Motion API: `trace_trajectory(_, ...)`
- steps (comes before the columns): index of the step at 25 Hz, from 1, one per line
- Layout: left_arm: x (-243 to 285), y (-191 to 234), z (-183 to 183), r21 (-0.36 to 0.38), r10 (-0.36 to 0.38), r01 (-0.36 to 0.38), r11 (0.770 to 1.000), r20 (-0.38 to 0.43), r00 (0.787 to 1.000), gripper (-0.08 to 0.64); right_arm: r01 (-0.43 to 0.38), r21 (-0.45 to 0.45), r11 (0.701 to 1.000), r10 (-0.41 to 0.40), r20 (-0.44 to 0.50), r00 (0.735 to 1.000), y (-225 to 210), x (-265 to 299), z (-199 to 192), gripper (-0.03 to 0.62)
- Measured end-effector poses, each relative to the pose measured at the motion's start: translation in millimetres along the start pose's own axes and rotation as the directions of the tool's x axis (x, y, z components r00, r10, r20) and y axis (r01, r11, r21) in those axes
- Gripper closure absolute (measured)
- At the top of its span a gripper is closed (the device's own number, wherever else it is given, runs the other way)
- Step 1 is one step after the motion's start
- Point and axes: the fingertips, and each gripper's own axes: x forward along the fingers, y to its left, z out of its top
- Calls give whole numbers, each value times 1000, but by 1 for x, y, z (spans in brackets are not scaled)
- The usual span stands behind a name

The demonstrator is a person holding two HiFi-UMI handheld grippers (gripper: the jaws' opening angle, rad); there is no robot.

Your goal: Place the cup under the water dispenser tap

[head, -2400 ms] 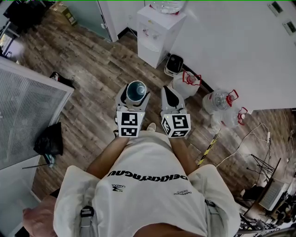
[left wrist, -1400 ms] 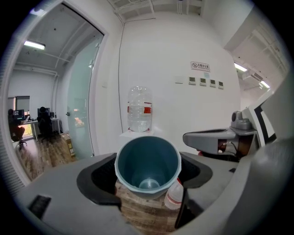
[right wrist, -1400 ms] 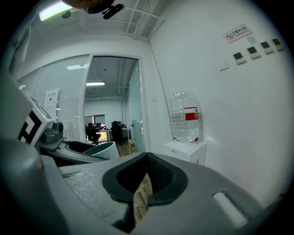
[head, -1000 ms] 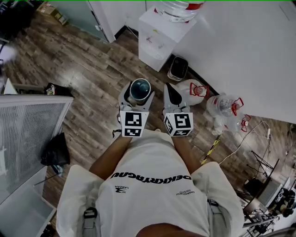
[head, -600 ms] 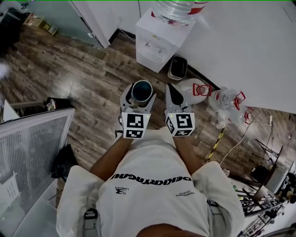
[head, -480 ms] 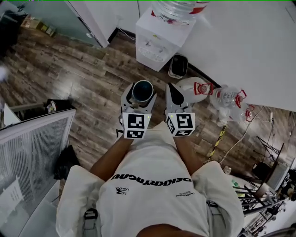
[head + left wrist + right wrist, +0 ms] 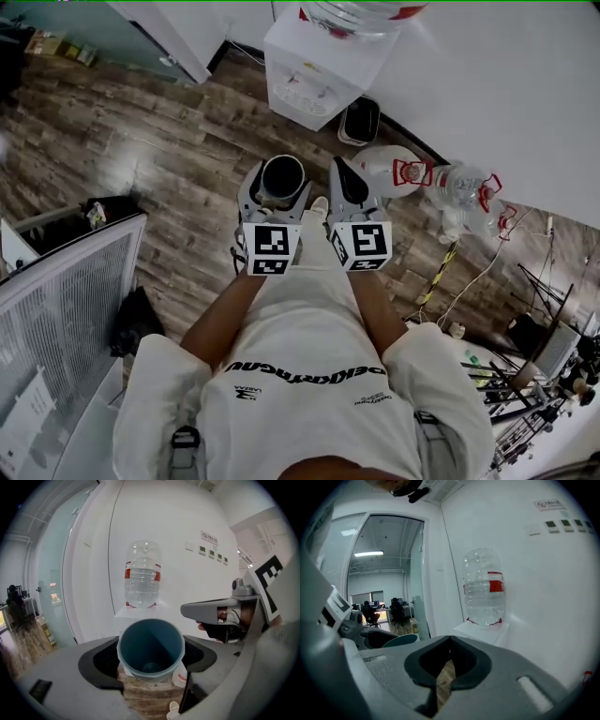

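A blue-grey cup (image 7: 150, 648) sits upright between the jaws of my left gripper (image 7: 149, 658), which is shut on it; from the head view the cup (image 7: 280, 178) shows its dark open mouth. My right gripper (image 7: 345, 183) hangs beside it with its jaws closed together and nothing in them, as the right gripper view (image 7: 446, 667) shows. The white water dispenser (image 7: 309, 66) with its clear bottle (image 7: 143, 573) stands ahead against the wall; its taps (image 7: 302, 77) face me, some way beyond the cup.
A small dark bin (image 7: 359, 120) stands right of the dispenser. Spare water jugs (image 7: 394, 173) with red caps lie on the wood floor at the right. A grey partition (image 7: 66, 291) stands at the left, cables and stands at the far right.
Both grippers and the cup have come closer to the dispenser, which now sits higher and larger in the head view. The grip on the cup is unchanged.
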Motion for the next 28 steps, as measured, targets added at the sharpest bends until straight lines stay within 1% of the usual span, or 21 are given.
trace_trajectory(4,32,0,-2,2,13,-13,1000,10,1000,192,6,11,1000,-6,-10,1000,-27,20,-9,594)
trace_trajectory(7,55,-6,-12,4,23,-23,1000,-5,1000,192,-6,31,1000,7,-41,999,-43,30,-29,594)
trace_trajectory(11,89,-16,-21,13,25,-24,1000,-24,999,192,-12,34,999,14,-72,997,-64,42,-54,594)
trace_trajectory(15,117,-14,-40,19,37,-36,999,-55,998,192,-8,38,999,11,-88,996,-77,56,-77,594)
trace_trajectory(21,155,-8,-61,37,49,-47,998,-61,997,192,-8,49,999,13,-89,996,-97,74,-108,594)
trace_trajectory(28,196,-4,-97,50,50,-46,998,-79,996,190,0,76,997,8,-102,995,-112,87,-151,594)
